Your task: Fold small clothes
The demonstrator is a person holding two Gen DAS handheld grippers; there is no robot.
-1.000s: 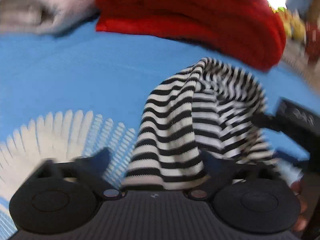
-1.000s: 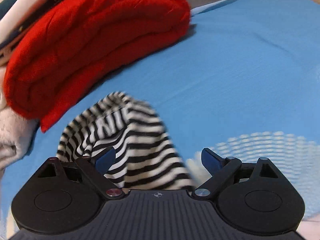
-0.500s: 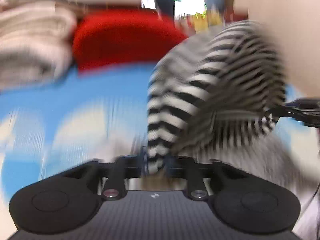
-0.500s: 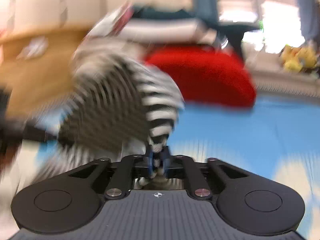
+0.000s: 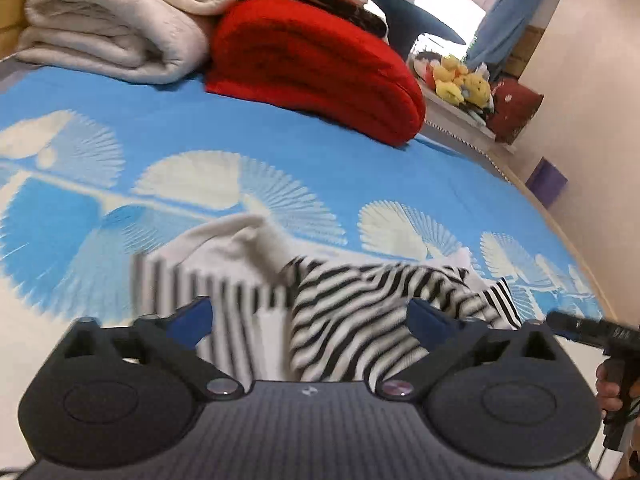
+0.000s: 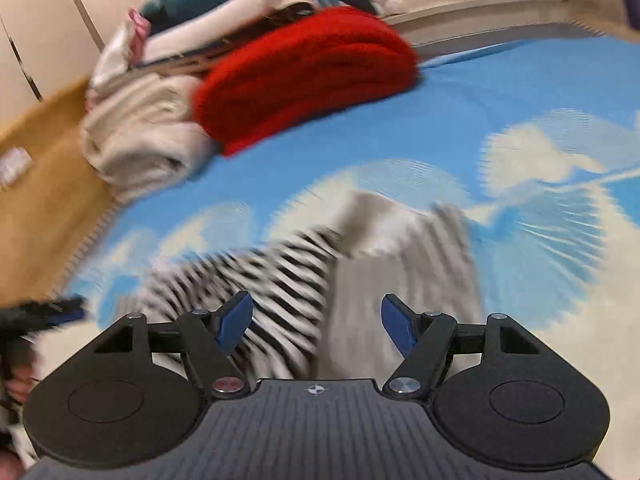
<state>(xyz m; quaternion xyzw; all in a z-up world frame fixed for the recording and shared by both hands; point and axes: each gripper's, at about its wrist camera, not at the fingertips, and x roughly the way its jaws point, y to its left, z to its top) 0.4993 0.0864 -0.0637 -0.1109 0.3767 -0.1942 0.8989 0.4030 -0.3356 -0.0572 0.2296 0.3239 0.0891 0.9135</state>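
Lying crumpled just ahead of both grippers, a black-and-white striped garment (image 5: 360, 312) rests on a blue bedspread (image 5: 280, 140) with white fan shapes. The left gripper (image 5: 308, 320) and right gripper (image 6: 316, 320) are spread wide, holding nothing. Farther ahead sit a folded red blanket (image 5: 312, 64) and cream blanket (image 5: 112, 28).

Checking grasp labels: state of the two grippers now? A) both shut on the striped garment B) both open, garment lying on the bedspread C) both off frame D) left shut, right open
B: left gripper and right gripper have jaws spread, striped garment lying loose on the blue bedspread.
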